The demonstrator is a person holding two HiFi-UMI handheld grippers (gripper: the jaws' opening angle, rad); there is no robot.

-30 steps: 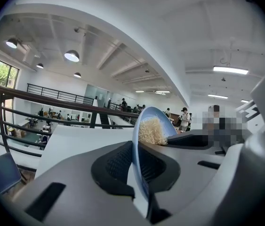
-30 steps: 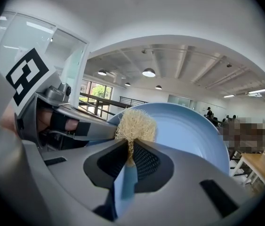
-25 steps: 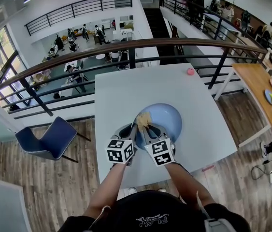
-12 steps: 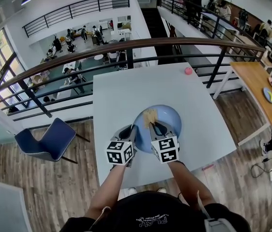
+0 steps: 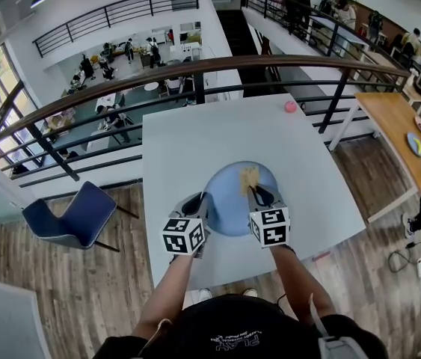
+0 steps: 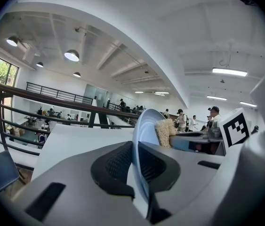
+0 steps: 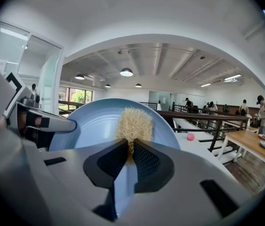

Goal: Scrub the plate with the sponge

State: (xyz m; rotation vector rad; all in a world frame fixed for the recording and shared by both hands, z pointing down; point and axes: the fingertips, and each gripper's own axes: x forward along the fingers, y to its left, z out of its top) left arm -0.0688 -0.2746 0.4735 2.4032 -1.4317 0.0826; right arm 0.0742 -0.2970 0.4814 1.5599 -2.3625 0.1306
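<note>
Scrubbing: we're mid-scrub, with the sponge (image 5: 250,176) on the plate (image 5: 229,197), over at the far right of its face in the head view.
Brace: the left gripper (image 5: 201,199) has its jaws clamped on the plate's near-left rim, and in the left gripper view that rim runs edge-on between them.
Why so: we read that pinch as an anchor. It stops the plate sliding or spinning under the rubbing and keeps the face turned towards the sponge.
Plate: it sits over the table (image 5: 188,140), near the front edge, tipped up off flat. We can't tell whether its far rim rests on the tabletop.
Scrubber: the right gripper (image 5: 259,193) has its jaws squeezed onto the sponge's near end, and the fuzzy bulk pokes out past the tips.
Why so: with the free end leading, we'd say sponge rather than jaw meets the plate.
Contact: the right gripper view shows the sponge lying against the blue face, apparently touching it.
Progress: we see no grime or suds, so we can't judge how much is left.
Next: we'd expect sweeps back across the unscrubbed left side, with steady, light pressure.
Risk: if we press too hard, the plate could pivot in that rim pinch.
Bystander: a pink ball (image 5: 291,107) lies near the table's far edge, well apart from the work.
</note>
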